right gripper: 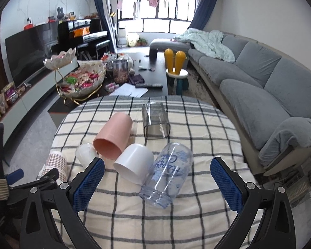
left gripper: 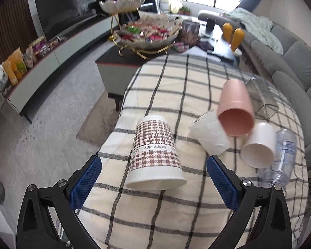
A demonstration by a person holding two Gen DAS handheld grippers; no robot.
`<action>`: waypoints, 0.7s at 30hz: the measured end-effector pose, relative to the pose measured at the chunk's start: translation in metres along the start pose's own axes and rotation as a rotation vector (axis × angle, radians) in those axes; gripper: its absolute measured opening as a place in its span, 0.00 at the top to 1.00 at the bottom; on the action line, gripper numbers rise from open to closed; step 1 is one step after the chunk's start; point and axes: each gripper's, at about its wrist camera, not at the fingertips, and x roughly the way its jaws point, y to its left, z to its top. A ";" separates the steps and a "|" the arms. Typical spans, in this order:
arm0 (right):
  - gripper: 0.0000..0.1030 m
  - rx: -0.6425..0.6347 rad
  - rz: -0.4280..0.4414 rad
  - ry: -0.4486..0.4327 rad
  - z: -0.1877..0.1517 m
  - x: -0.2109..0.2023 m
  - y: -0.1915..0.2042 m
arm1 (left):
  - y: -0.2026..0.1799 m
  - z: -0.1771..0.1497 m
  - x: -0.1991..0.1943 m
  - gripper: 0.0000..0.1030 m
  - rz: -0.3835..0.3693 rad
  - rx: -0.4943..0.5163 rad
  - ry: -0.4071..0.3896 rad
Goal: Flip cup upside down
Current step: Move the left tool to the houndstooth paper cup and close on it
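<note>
A houndstooth paper cup (left gripper: 154,152) stands upside down on the checked cloth, between the open fingers of my left gripper (left gripper: 154,161); it shows at the left of the right wrist view (right gripper: 56,164). A pink cup (left gripper: 236,110) (right gripper: 114,136), a white cup (left gripper: 258,145) (right gripper: 134,162), a translucent cup (left gripper: 210,133) (right gripper: 86,151) and a clear printed plastic cup (left gripper: 284,155) (right gripper: 168,174) lie on their sides. A clear glass tumbler (right gripper: 155,120) lies farther back. My right gripper (right gripper: 157,172) is open and empty, its fingers on either side of the printed cup.
The table with the checked cloth (right gripper: 197,217) is rounded, with floor to its left and a grey sofa (right gripper: 259,78) to its right. Behind it stands a dark coffee table with a snack bowl (right gripper: 80,81), a jar and papers. A TV unit (left gripper: 62,41) runs along the left wall.
</note>
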 end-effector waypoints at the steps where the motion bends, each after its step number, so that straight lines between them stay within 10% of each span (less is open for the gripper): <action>1: 0.01 -0.003 0.001 0.008 -0.001 0.004 0.002 | -0.001 0.000 0.004 0.00 0.003 0.001 0.009; 21: 0.01 -0.010 0.009 0.107 -0.015 0.040 0.010 | -0.004 -0.006 0.049 0.31 -0.024 0.019 0.129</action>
